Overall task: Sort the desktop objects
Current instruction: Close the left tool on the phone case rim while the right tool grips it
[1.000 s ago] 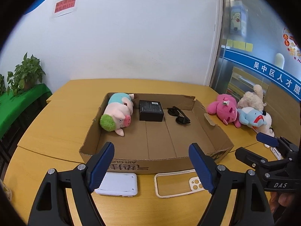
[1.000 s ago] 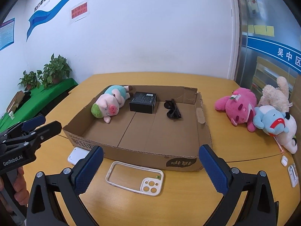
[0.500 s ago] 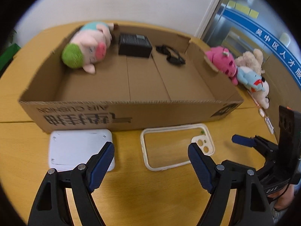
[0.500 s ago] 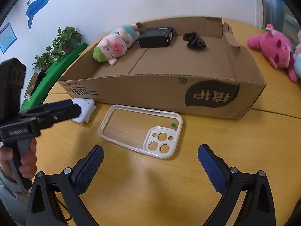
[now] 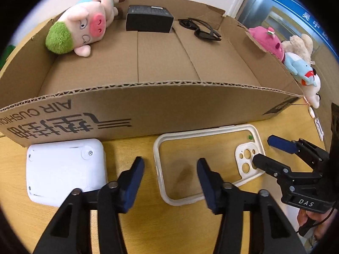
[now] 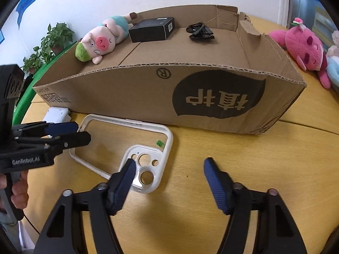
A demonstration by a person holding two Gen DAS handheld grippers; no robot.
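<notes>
So the phone case (image 5: 208,165) is the landmark here; it's a whitish frame with a clear back, lying flat on the wooden tabletop (image 6: 211,148), just in front of the long wall of the cardboard box (image 5: 169,108); camera cutouts sit at its right end in the left wrist view.

The left gripper (image 5: 170,174) is angled down over the case's left end, jaws closing but not clamped yet; the case's left rim sits between the blue fingers (image 5: 133,180), no pad pressing on it as far as anyone can tell. The right gripper (image 6: 168,176) comes down at the case's camera-cutout end, jaws also closing; its left finger (image 6: 125,180) overlaps the cutout corner, the other one hangs over bare tabletop beside the case, so nothing is gripped there either.

Left of the case, almost against the box wall, lies a white square device (image 5: 63,169). Behind the case, inside the box along its far wall: a plush pig (image 5: 80,25) with a green tuft, a black box (image 5: 149,20), and folded black sunglasses (image 5: 201,29). Off to the case's far right, outside the box, there's a pink plush (image 6: 305,44) with a couple of other stuffed toys (image 5: 300,63) next to it.
</notes>
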